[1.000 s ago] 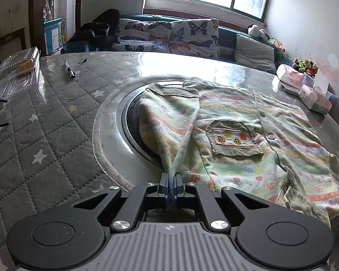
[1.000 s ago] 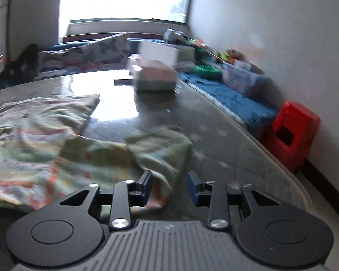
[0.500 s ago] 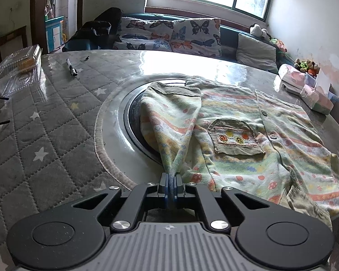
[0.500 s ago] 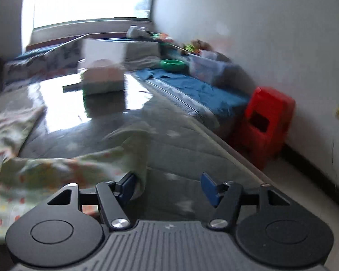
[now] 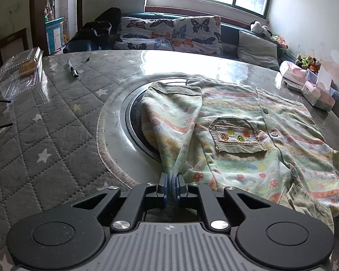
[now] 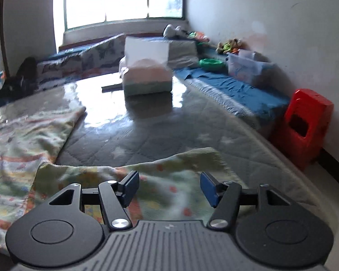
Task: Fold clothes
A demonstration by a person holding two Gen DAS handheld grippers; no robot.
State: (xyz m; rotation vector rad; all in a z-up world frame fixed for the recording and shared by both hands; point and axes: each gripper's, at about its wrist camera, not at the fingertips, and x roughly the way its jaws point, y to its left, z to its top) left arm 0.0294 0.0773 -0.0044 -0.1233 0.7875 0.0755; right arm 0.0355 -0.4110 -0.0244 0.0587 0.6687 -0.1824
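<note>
The pastel striped cotton shirt [image 5: 248, 135] lies spread on the grey quilted bench [image 5: 45, 146]. The left tongs [image 5: 171, 184], just easing apart, pinch its left sleeve; the right tongs [image 6: 169, 188] gape over the other sleeve (next: clamp, fold inward).

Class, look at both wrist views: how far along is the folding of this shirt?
Done: the shirt lies on the table, one sleeve drawn across its front. In hand: the left gripper pinches that sleeve, its jaws just easing open; the right gripper hangs open over the other sleeve. Left: folding that sleeve and the body.
</note>
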